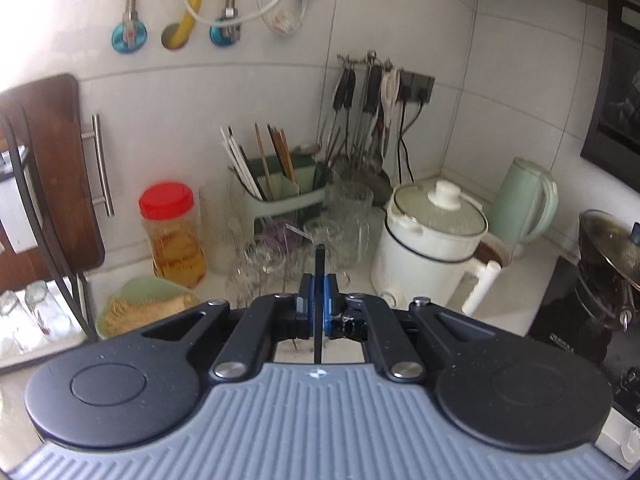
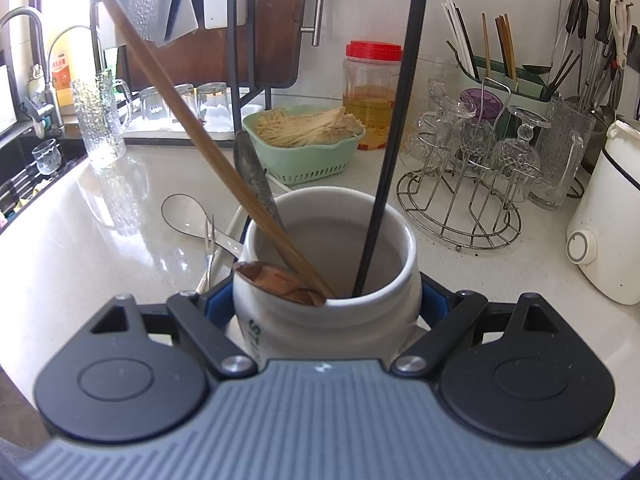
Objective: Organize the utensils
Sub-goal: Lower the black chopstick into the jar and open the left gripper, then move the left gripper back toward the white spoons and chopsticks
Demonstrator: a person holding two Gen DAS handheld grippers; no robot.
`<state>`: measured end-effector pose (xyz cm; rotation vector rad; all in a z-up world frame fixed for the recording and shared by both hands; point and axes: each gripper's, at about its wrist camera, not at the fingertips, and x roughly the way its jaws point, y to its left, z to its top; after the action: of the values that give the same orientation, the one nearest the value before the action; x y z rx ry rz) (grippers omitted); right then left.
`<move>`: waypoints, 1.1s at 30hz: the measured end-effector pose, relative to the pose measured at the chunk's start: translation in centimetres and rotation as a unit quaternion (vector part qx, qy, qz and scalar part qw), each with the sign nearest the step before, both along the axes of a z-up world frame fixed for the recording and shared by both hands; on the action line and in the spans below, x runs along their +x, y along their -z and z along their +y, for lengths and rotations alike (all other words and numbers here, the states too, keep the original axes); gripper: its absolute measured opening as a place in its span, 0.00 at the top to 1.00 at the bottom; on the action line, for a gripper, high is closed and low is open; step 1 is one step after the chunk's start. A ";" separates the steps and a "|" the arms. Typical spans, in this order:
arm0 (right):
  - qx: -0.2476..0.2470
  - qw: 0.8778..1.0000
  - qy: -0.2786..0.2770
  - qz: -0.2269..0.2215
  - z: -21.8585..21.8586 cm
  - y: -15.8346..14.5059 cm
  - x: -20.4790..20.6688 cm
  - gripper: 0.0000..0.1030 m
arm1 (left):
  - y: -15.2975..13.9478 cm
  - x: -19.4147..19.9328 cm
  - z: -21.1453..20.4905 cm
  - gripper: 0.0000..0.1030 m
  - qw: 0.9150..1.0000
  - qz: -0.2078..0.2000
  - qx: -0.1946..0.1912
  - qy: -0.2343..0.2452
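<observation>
A black chopstick (image 1: pixel 319 300) is clamped upright in the left gripper (image 1: pixel 319 307), its lower end lowered into the white ceramic utensil crock (image 2: pixel 328 276); the crock is gripped at its sides by the right gripper (image 2: pixel 326 312); a wooden spoon (image 2: pixel 208 148) is leaned inside; a white soup spoon (image 2: pixel 188 216) is left on the surface (image 2: pixel 100 240).

The room was a kitchen corner with glossy white wall tiles (image 1: pixel 400 20) meeting above a pale, speckled table (image 2: pixel 100 248) that mirrored the daylight. Strong light poured in from the left by the sink (image 2: pixel 24 160), washing out that side, and a dark wooden cupboard door (image 1: pixel 52 168) with a steel bar handle (image 1: pixel 102 164) stood against the wall. Hoses (image 1: pixel 188 4) ran into wall holes, with a black wall socket (image 1: pixel 418 88) farther right.
</observation>
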<state>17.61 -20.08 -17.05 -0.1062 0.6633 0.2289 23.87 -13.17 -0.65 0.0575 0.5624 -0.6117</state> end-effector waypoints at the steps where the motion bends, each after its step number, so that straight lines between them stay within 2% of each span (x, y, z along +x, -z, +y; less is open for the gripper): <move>1: 0.000 1.000 0.000 0.000 0.0 0.0 0.0 0.11 | 0.3 -0.1 -0.1 0.95 1.000 0.005 0.003 0.002; 12: 0.000 1.000 0.001 -0.001 0.0 0.0 -0.1 0.11 | 3.2 0.0 0.1 0.95 0.998 0.068 0.015 -0.003; 18: 0.001 1.000 0.000 -0.001 0.0 -0.1 -0.1 0.11 | 3.3 0.0 0.0 0.95 0.997 0.069 0.020 -0.002; 27: 0.001 1.000 0.001 -0.001 0.0 -0.1 -0.1 0.11 | 1.6 0.6 1.7 0.93 0.997 0.079 -0.002 -0.023; 29: 0.000 1.000 0.000 -0.001 0.0 -0.1 -0.1 0.11 | 0.8 0.6 2.6 0.89 0.996 0.077 -0.014 -0.032; 33: 0.001 1.000 0.001 -0.001 0.0 -0.1 -0.1 0.11 | -0.8 0.4 5.2 0.71 0.995 0.065 -0.039 -0.063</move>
<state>17.52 -20.07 -16.96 -0.1043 0.6610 0.2279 24.24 -7.99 0.15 -0.0907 0.6623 -0.5156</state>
